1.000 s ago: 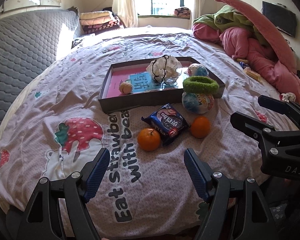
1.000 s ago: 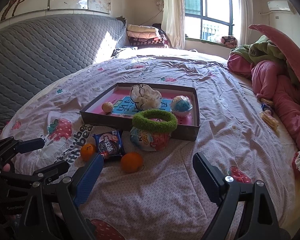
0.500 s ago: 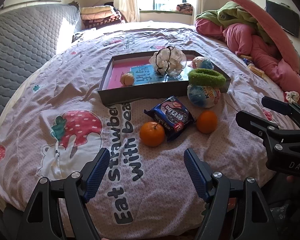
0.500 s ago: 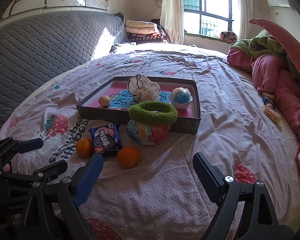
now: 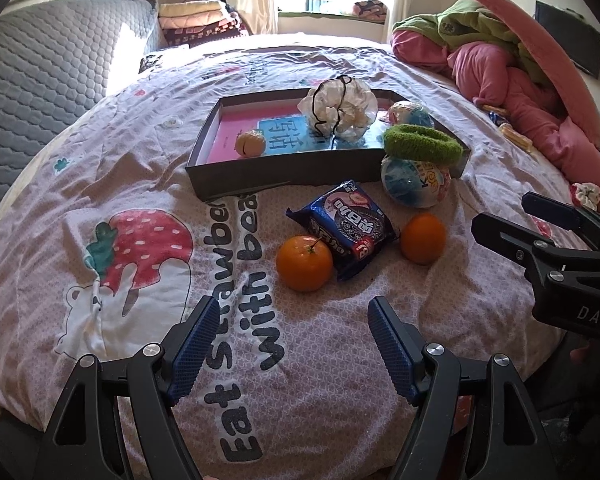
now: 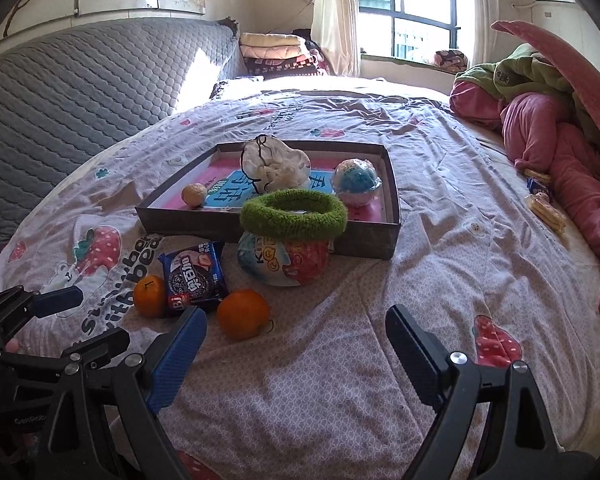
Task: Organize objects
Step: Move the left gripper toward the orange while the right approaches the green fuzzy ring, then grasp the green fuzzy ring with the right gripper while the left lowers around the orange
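On the bedspread lie two oranges, one on the left [image 5: 304, 263] [image 6: 149, 295] and one on the right [image 5: 423, 238] [image 6: 243, 313], with a blue cookie packet [image 5: 344, 227] [image 6: 193, 277] between them. A green fuzzy ring [image 5: 422, 144] [image 6: 293, 213] rests on a round Kinder toy egg [image 5: 415, 184] [image 6: 284, 262]. Behind stands a shallow dark box [image 5: 284, 176] [image 6: 364, 240] holding a white crumpled bag [image 5: 340, 108] [image 6: 274, 166], a small pale ball [image 5: 251, 143] [image 6: 194, 193] and a blue-white ball [image 5: 414, 114] [image 6: 357, 181]. My left gripper [image 5: 290, 350] is open just short of the left orange. My right gripper [image 6: 296, 350] is open near the right orange.
A grey quilted headboard [image 6: 80, 92] runs along the left. Pink and green bedding [image 5: 520, 64] is heaped at the right, with snack packets [image 6: 546, 206] beside it. Folded blankets [image 6: 280, 54] are stacked by the window. The bed's near edge is just under both grippers.
Both grippers have moved forward toward the oranges and packet, which now appear larger and lower in view. Both stay open; nothing on the bed has shifted.
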